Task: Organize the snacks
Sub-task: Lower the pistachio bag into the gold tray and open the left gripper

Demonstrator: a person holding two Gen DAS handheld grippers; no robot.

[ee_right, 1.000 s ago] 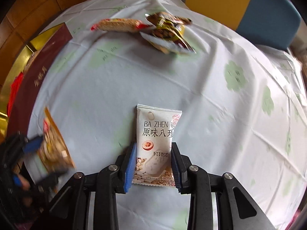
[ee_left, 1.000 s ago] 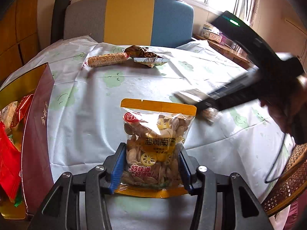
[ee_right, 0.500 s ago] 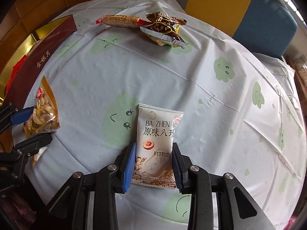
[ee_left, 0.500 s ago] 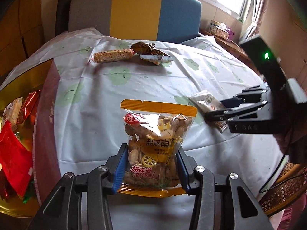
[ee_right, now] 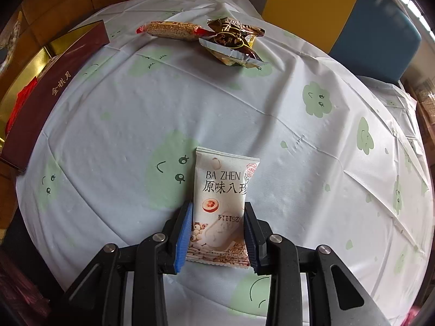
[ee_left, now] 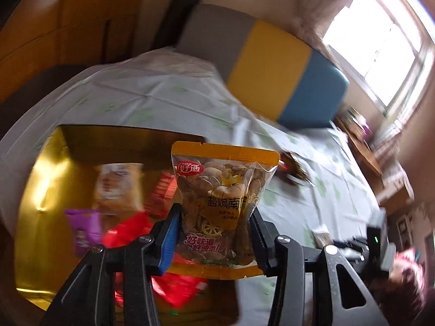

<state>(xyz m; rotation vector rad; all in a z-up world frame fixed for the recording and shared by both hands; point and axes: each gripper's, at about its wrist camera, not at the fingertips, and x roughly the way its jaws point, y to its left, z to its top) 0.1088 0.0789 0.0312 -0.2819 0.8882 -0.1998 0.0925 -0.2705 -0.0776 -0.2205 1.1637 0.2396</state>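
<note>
Looks about halfway. The gold box [ee_left: 49, 168] already has several packets in it. The left gripper [ee_left: 214, 233] is clamped on a bag of nuts [ee_left: 221, 206], held over the box edge, not dropped in. The right gripper [ee_right: 217, 233] is pinching a white snack pack [ee_right: 221, 203] above the table [ee_right: 285, 135]. A cereal bar [ee_right: 171, 30] and brown wrapper [ee_right: 233, 40] are left at the far side.
</note>
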